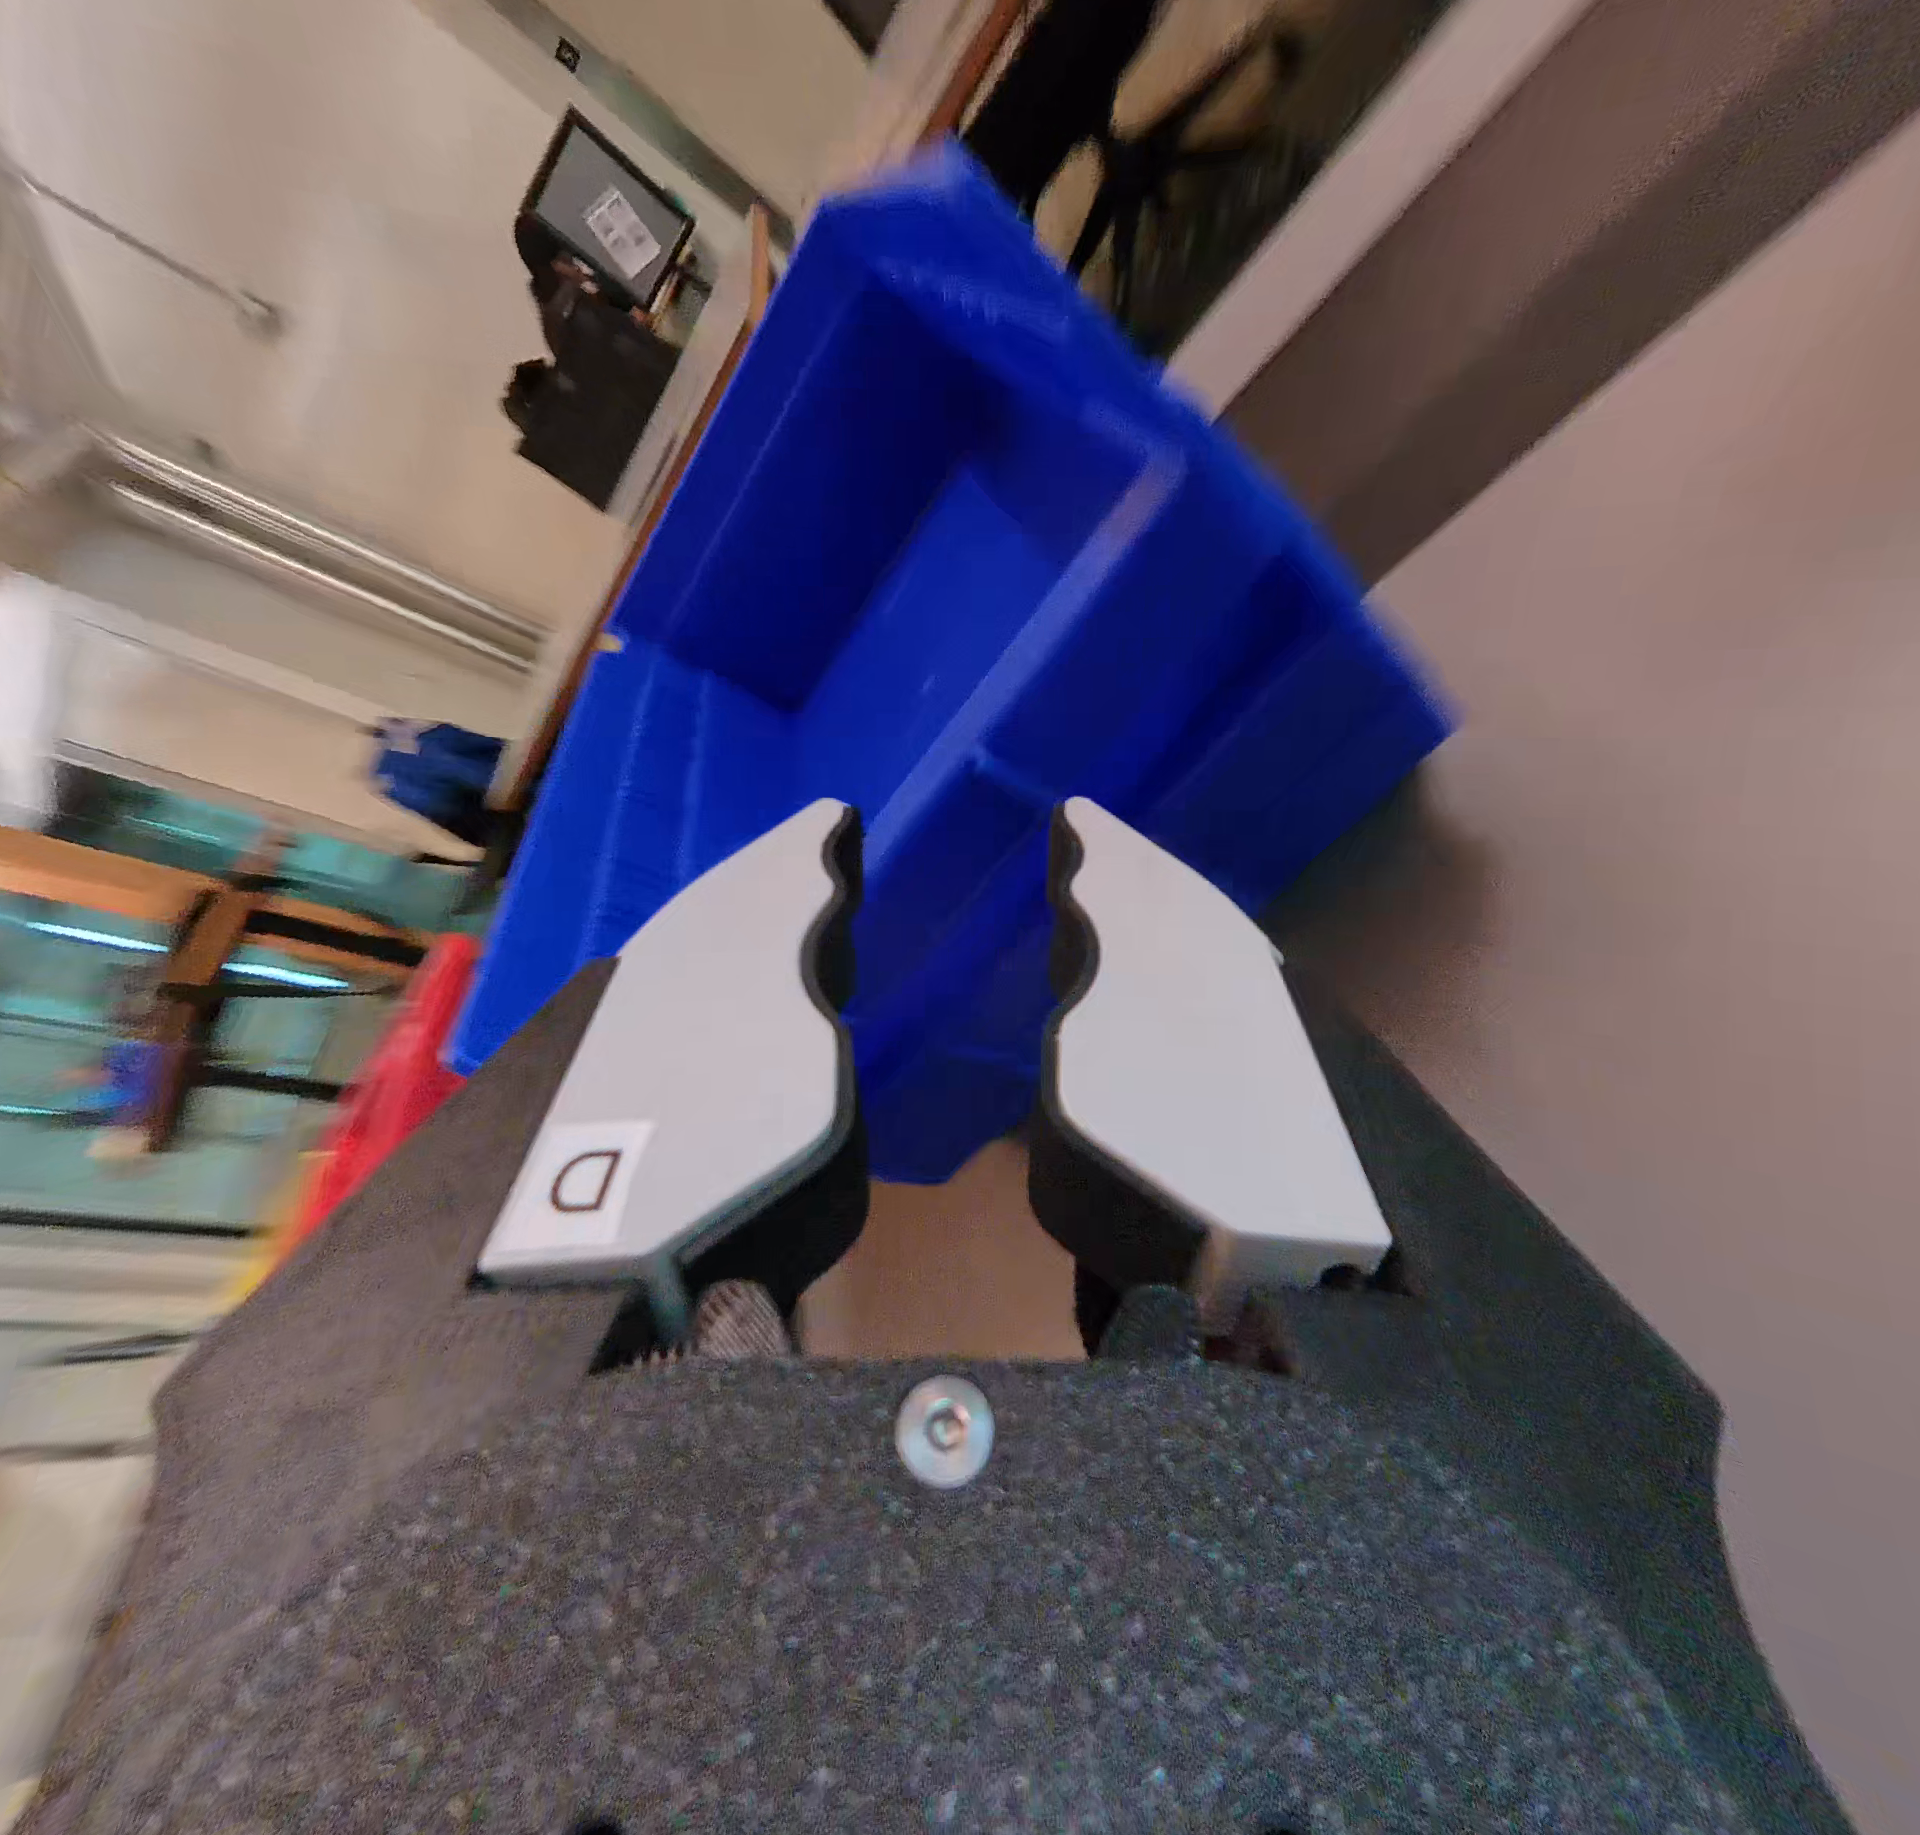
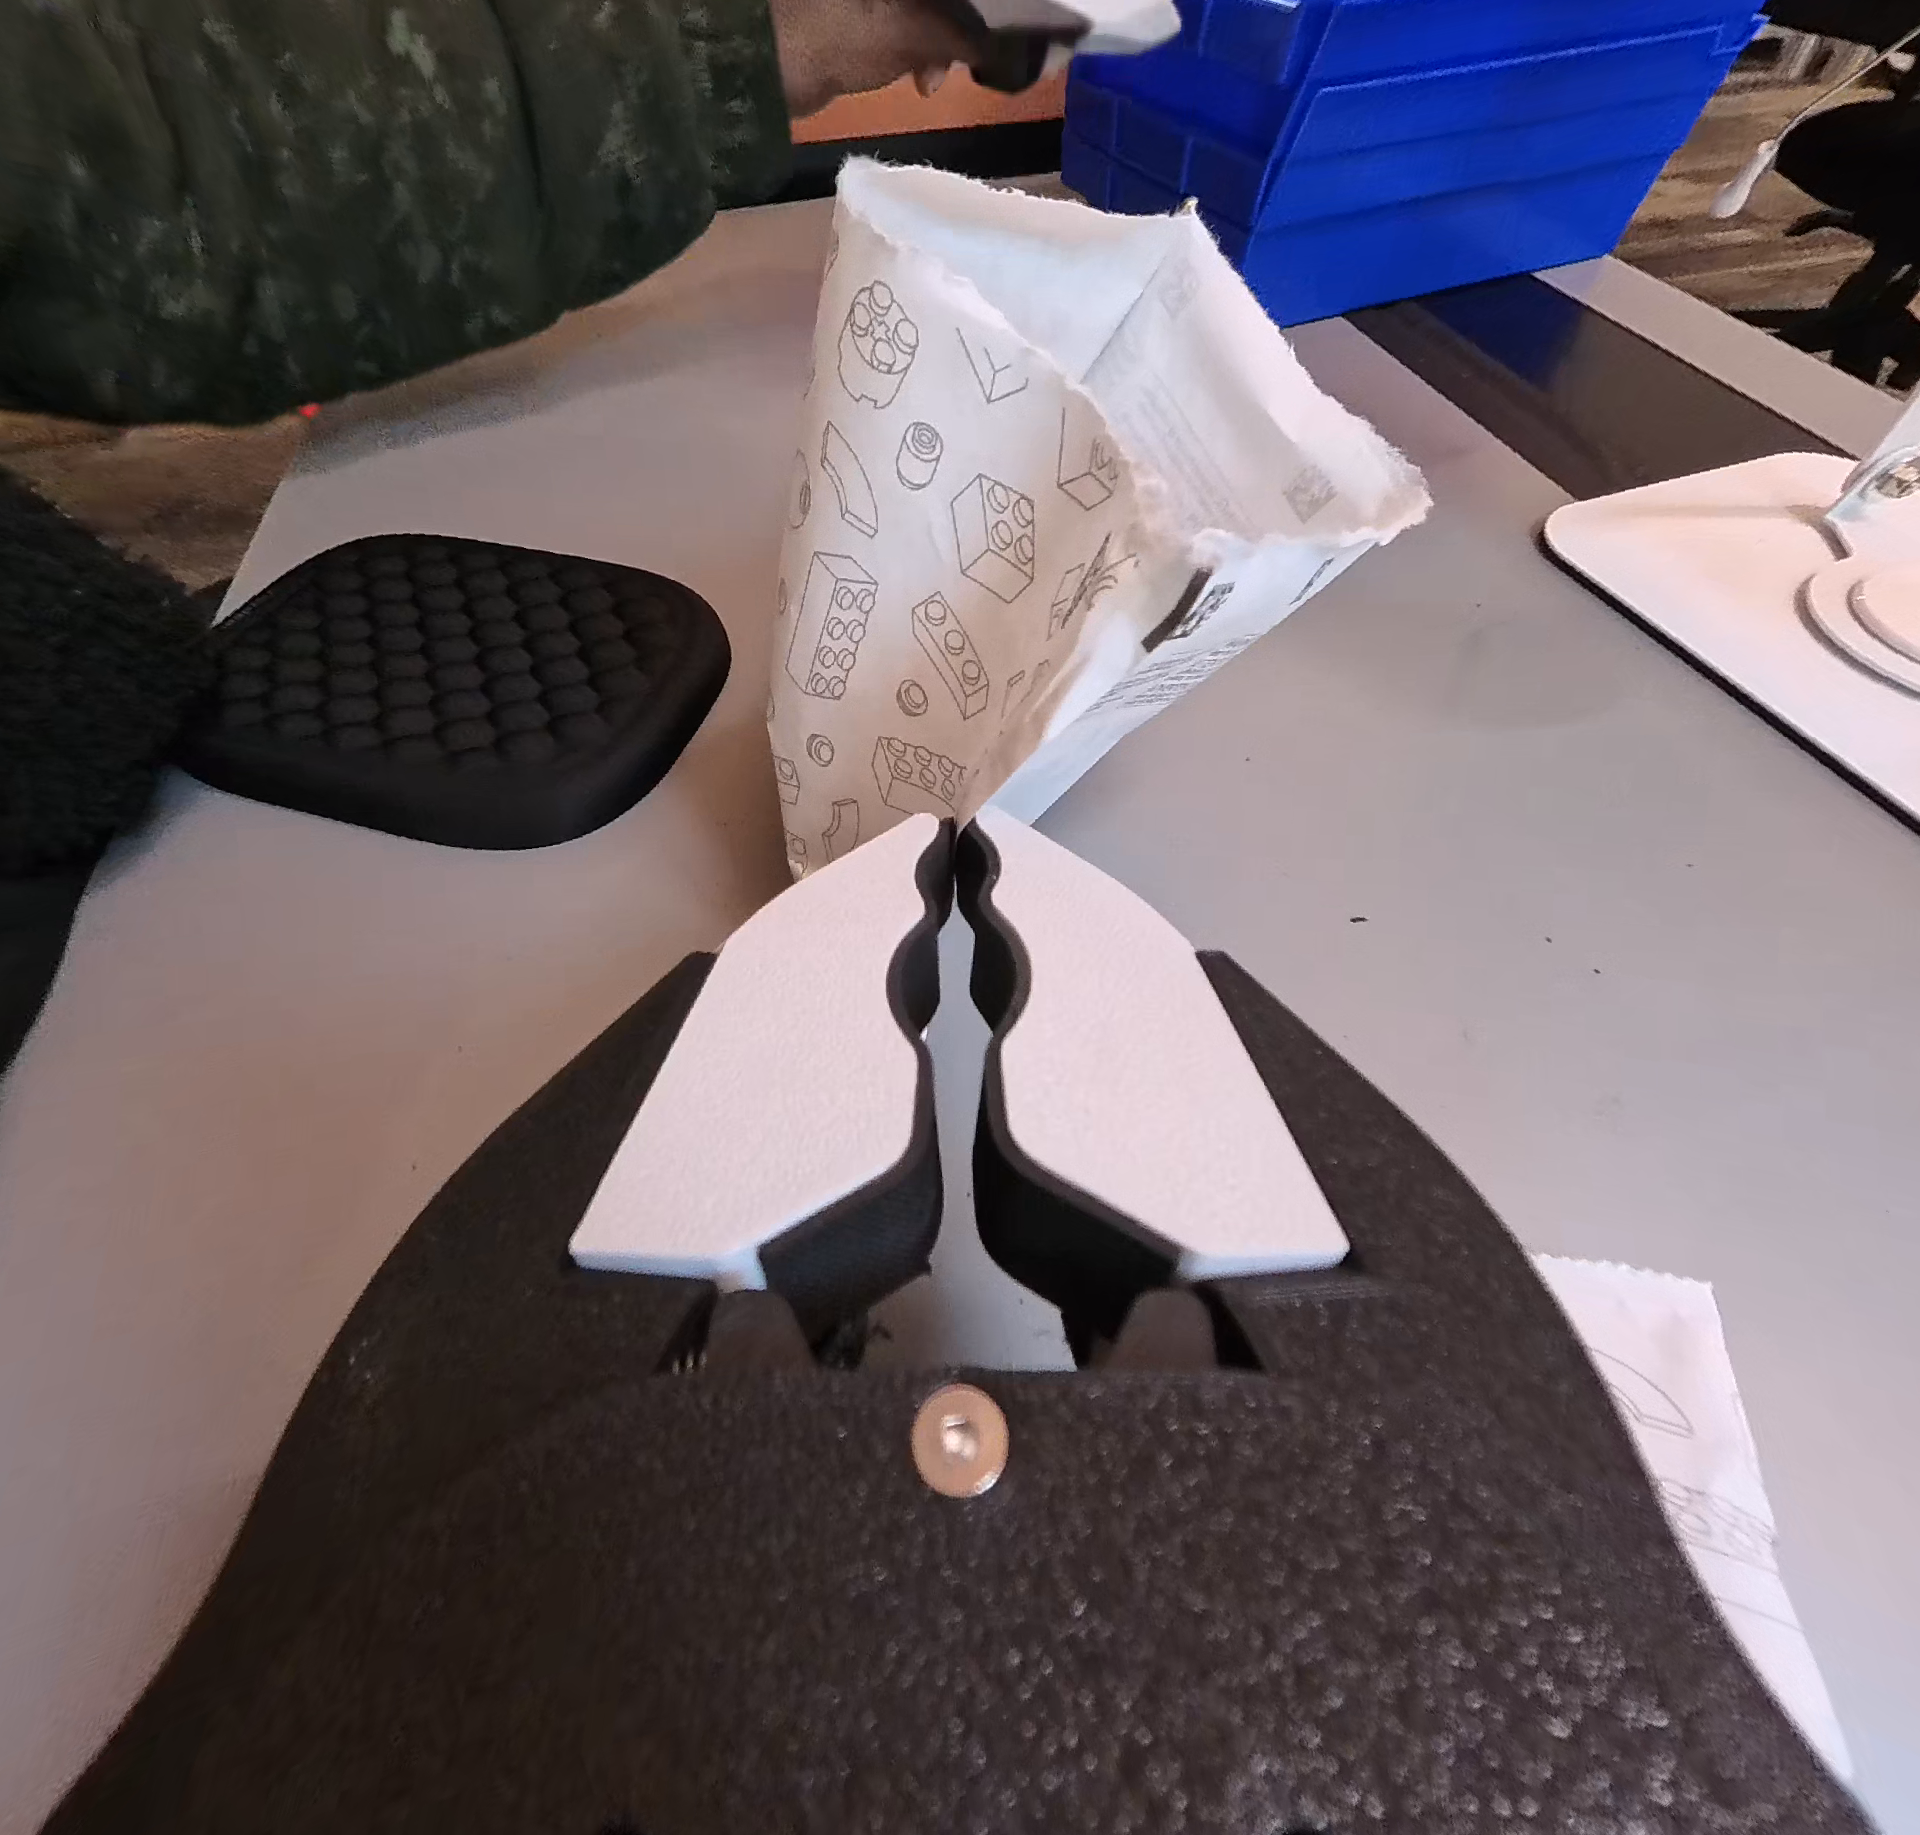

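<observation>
In the left wrist view my left gripper [image 1: 956, 829] has its white fingers [image 1: 727, 1006] closed on a wall of a blue plastic bin [image 1: 935, 497] with inner dividers. The bin is tilted against the grey table [image 1: 1662, 850] and the picture is blurred by motion. In the right wrist view my right gripper [image 2: 956, 829] is shut on the lower corner of a white paper bag [image 2: 987, 497] printed with brick drawings. The bag's torn top is open and points up and away. The left gripper [image 2: 1101, 9] also shows there, blurred, at the rim of the blue bin [image 2: 1455, 123], held by a hand.
A black pad with a honeycomb surface [image 2: 457, 684] lies left of the bag on the grey table [image 2: 1403, 954]. A white flat base [image 2: 1714, 580] sits at the right edge. Another white paper piece [image 2: 1683, 1473] lies near right. A dark green sleeve [image 2: 364, 175] reaches across the back left. One gripper's finger ends stand about 45 cm off the other's. Left tips and right tips are each some 35 cm from the white flat base [image 2: 1714, 580].
</observation>
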The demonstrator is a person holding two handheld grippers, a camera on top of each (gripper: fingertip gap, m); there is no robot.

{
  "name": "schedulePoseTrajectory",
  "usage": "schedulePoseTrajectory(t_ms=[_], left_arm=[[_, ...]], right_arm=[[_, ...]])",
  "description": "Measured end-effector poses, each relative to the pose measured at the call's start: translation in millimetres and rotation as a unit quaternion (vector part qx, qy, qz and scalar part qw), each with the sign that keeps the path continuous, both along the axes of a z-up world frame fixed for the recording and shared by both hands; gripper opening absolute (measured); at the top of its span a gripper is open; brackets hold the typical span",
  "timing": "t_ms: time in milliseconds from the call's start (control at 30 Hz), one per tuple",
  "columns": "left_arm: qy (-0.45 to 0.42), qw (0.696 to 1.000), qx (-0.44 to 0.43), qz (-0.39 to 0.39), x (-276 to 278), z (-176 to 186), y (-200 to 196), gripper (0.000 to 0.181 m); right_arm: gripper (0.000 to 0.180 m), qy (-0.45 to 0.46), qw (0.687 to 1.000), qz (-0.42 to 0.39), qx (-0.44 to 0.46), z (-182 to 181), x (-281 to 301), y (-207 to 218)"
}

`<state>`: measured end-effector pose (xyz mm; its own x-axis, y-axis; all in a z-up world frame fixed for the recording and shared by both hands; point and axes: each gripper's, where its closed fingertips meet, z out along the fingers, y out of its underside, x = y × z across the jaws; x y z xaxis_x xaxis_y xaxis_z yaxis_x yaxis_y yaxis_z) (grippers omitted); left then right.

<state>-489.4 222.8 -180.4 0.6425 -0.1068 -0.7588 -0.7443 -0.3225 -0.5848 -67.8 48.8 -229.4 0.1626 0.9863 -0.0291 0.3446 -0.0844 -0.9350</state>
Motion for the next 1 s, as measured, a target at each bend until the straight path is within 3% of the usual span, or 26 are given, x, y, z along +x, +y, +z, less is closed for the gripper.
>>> schedulePoseTrajectory(t_ms=[67,133,300,467,600,800,833,867,900,933,1000], left_arm=[[-0.119,0.992,0.021,-0.034,31.1,10.4,-15.1,0.022],[-0.196,0.977,0.051,-0.064,57.4,23.8,-30.6,0.0],[-0.32,0.935,0.071,-0.139,128.4,44.4,-60.9,0.0],[-0.354,0.889,0.007,-0.292,232.8,44.7,-95.2,0.001],[-0.355,0.837,-0.067,-0.411,276.1,27.2,-122.5,0.031],[-0.364,0.769,-0.215,-0.48,309.2,-44.8,-139.3,0.076],[-0.363,0.761,-0.227,-0.486,315.8,-52.3,-140.0,0.07],[-0.368,0.741,-0.246,-0.505,322.3,-56.7,-146.6,0.05],[-0.371,0.71,-0.269,-0.535,327.2,-56.2,-159.9,0.015],[-0.367,0.691,-0.279,-0.557,329.2,-53.4,-170.8,0.003],[-0.346,0.678,-0.265,-0.593,327.9,-47.1,-187.7,0.0]], right_arm=[[0.0,0.001,1.0,-0.001,-0.001,0.0,0.3,0.9],[0.0,-0.001,1.0,-0.002,0.002,-0.2,0.6,1.5],[0.0,-0.017,0.999,0.004,0.041,-0.2,4.4,2.3],[0.0,-0.039,0.99,0.024,0.131,1.6,15.4,1.9],[0.0,-0.056,0.978,0.048,0.196,1.6,25.7,-2.3],[0.0,-0.065,0.961,0.098,0.25,2.0,25.2,-22.5],[0.0,-0.067,0.959,0.102,0.254,1.9,23.6,-24.7],[0.0,-0.071,0.958,0.101,0.257,1.8,22.9,-25.1],[0.0,-0.073,0.959,0.096,0.258,2.0,23.4,-23.9],[0.0,-0.076,0.96,0.089,0.254,2.1,25.5,-21.2],[0.0,-0.072,0.967,0.072,0.233,3.2,33.6,-13.4]])
